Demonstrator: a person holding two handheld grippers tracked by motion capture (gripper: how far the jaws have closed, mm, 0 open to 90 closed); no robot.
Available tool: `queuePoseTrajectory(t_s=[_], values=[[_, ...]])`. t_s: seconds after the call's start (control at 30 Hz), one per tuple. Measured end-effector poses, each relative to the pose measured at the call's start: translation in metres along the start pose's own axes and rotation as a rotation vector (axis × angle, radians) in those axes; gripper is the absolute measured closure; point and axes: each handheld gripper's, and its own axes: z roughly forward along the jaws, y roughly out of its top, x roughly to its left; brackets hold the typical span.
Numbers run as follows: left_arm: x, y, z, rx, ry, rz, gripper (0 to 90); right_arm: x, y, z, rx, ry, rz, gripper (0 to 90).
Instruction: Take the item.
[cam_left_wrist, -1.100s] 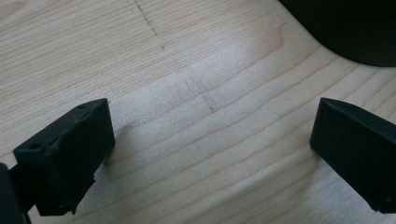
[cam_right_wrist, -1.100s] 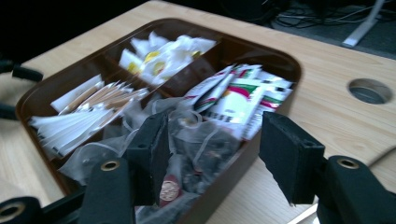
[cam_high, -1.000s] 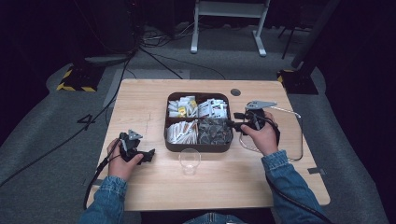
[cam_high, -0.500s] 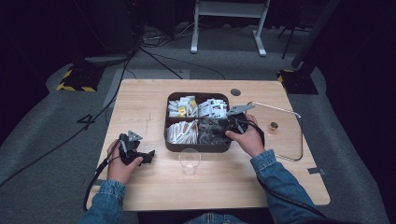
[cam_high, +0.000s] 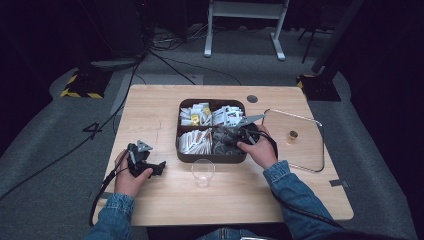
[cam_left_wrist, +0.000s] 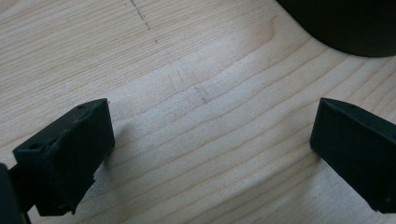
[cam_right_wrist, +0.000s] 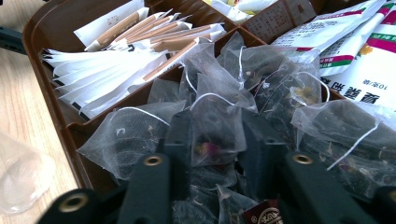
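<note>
Right hand-held gripper (cam_right_wrist: 212, 140) pinches a tea bag (cam_right_wrist: 215, 123) inside the crowded tray (cam_right_wrist: 44, 35); left (cam_left_wrist: 210, 140) gapes over bare table (cam_left_wrist: 201, 70).

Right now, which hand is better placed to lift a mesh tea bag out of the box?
Right. The right gripper has its jaws around a mesh tea bag in the brown box, apparently pinching it. The left gripper sits open over bare table, apart from the box.

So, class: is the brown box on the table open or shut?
Open. The brown box shows its sachets and tea bags uncovered, while the clear lid lies beside it.
</note>
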Motion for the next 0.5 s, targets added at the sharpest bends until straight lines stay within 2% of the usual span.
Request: queuePoseTrajectory(t_s=[0.07, 0.13, 0.23, 0.27, 0.5], values=[[0.0004, -0.0004, -0.0005, 0.0, -0.002, 0.01, 0.2, 0.0003, 0.0008, -0.0012, -0.004, -0.002, 0.0, 71.6], [0.0005, -0.0008, -0.0009, 0.0, -0.002, 0.013, 0.2, 0.0015, 0.0021, -0.0038, -0.017, -0.003, -0.019, 81.7], [0.0005, -0.0008, -0.0008, 0.0, -0.002, 0.013, 0.2, 0.0023, 0.0024, -0.0048, -0.02, -0.005, -0.022, 82.0], [0.0005, -0.0007, -0.0009, 0.0, -0.002, 0.013, 0.2, 0.0022, 0.0019, -0.0057, -0.021, -0.006, -0.029, 86.7], [0.0005, -0.0006, -0.0007, 0.0, -0.004, 0.012, 0.2, 0.0012, 0.0008, -0.0095, -0.046, 0.0, -0.025, 89.2]])
